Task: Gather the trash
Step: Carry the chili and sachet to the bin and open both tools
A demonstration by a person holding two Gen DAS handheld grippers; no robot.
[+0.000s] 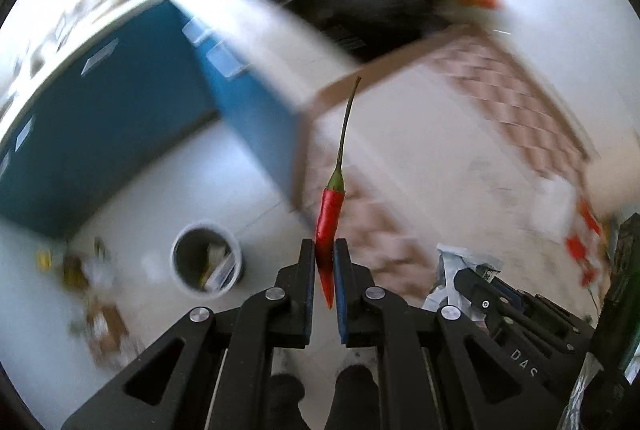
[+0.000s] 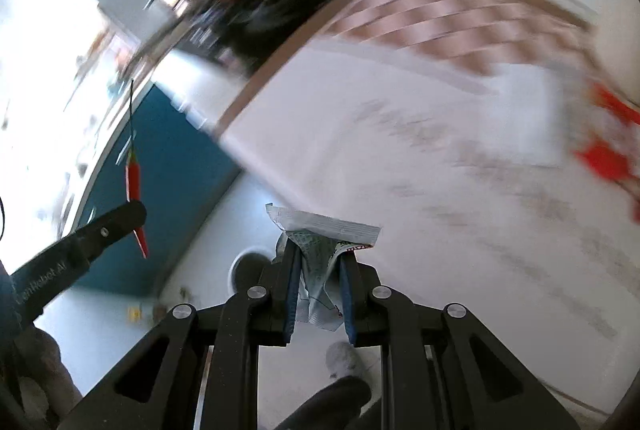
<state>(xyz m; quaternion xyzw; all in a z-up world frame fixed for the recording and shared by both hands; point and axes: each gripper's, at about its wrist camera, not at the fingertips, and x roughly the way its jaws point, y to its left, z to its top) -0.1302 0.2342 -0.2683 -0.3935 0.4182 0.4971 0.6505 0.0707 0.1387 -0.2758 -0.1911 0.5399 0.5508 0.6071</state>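
Note:
My left gripper (image 1: 324,250) is shut on a red chili pepper (image 1: 330,218) with a long green stem pointing up; it also shows in the right wrist view (image 2: 133,178), held by the left gripper (image 2: 134,211). My right gripper (image 2: 320,258) is shut on a crumpled silver wrapper (image 2: 320,230); gripper and wrapper also show in the left wrist view (image 1: 456,262). A white bin (image 1: 207,260) with trash inside stands on the floor below and left of the chili. Both grippers are in the air beside the table edge.
A white table (image 1: 440,133) with a checkered cloth (image 1: 512,101) lies to the right, with red-and-white packaging (image 1: 580,242) on it. A blue cabinet (image 1: 100,133) stands behind the bin. Scraps of litter (image 1: 88,278) lie on the floor to its left. The views are motion-blurred.

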